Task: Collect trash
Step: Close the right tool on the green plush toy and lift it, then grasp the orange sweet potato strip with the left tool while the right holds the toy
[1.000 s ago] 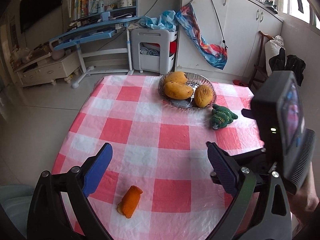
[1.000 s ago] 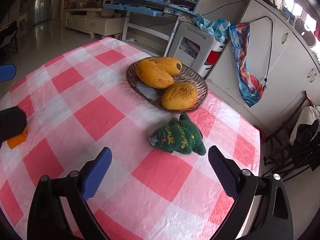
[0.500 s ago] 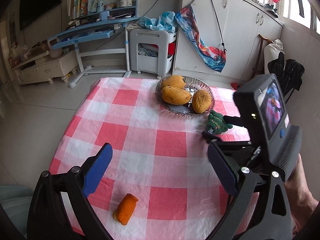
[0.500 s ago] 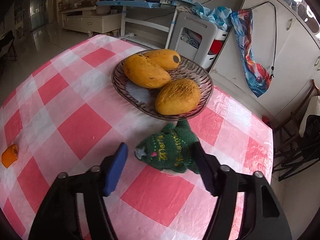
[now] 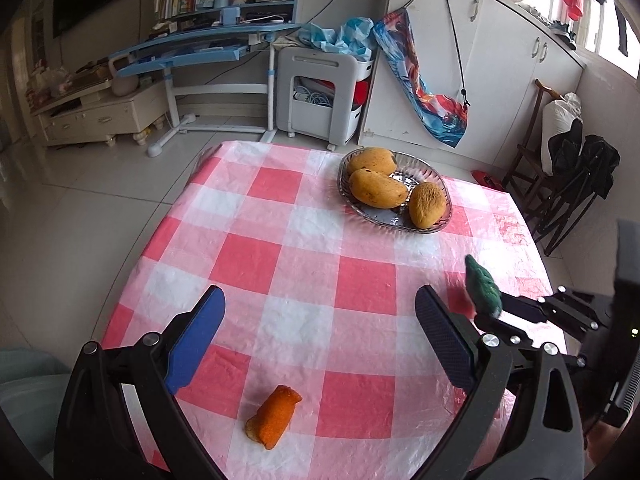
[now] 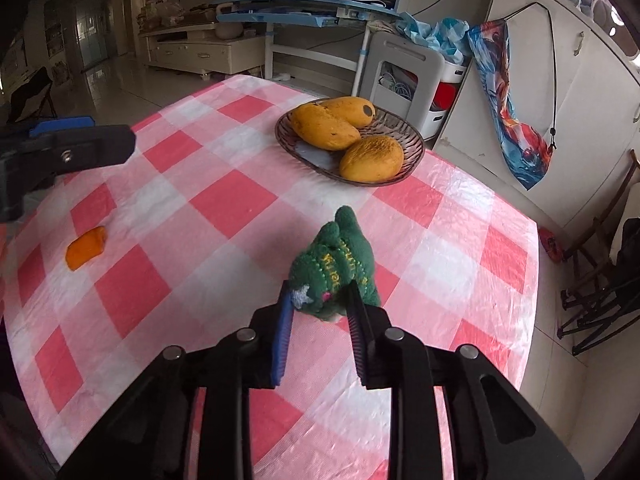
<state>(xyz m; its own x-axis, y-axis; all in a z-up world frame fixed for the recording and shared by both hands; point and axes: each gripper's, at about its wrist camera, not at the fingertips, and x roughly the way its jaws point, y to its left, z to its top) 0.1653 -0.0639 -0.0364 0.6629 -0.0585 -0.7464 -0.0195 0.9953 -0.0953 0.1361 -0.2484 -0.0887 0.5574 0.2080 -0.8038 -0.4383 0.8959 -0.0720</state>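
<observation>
- The orange peel scrap (image 5: 274, 416), one piece of the trash, lies on the pink-and-white checked tablecloth (image 5: 296, 248) near the table's near-left edge; in the right wrist view it shows far to the left (image 6: 86, 248), alone on a white square, touching nothing.
- The left gripper (image 5: 318, 340) hangs above that scrap with its jaws wide apart and nothing between them; the scrap sits below and between the blue pad (image 5: 195, 340) and the dark pad (image 5: 444, 344), closer to the blue one, and neither pad touches it.
- In the right wrist view the left gripper's tip (image 6: 76, 148) reaches in from the left edge, above the cloth and further back than the scrap.
- Towards the middle and back of the table stands a clear glass fruit bowl (image 6: 412, 140) holding three yellow mangoes (image 6: 324, 128), well apart from both grippers.
- The green knitted Christmas-tree toy (image 6: 340, 264), with yellow stitched lettering and a white star, is the other piece being collected; it sits in front of the bowl, on the table's right half.
- The right gripper (image 6: 318, 308) is closing on this toy: both pads press the toy's near end from either side, and the toy's pointed end sticks out forward towards the bowl.
- In the left wrist view the toy (image 5: 484, 286) shows at the right, held at the end of the right gripper's black fingers, seemingly raised off the cloth.
</observation>
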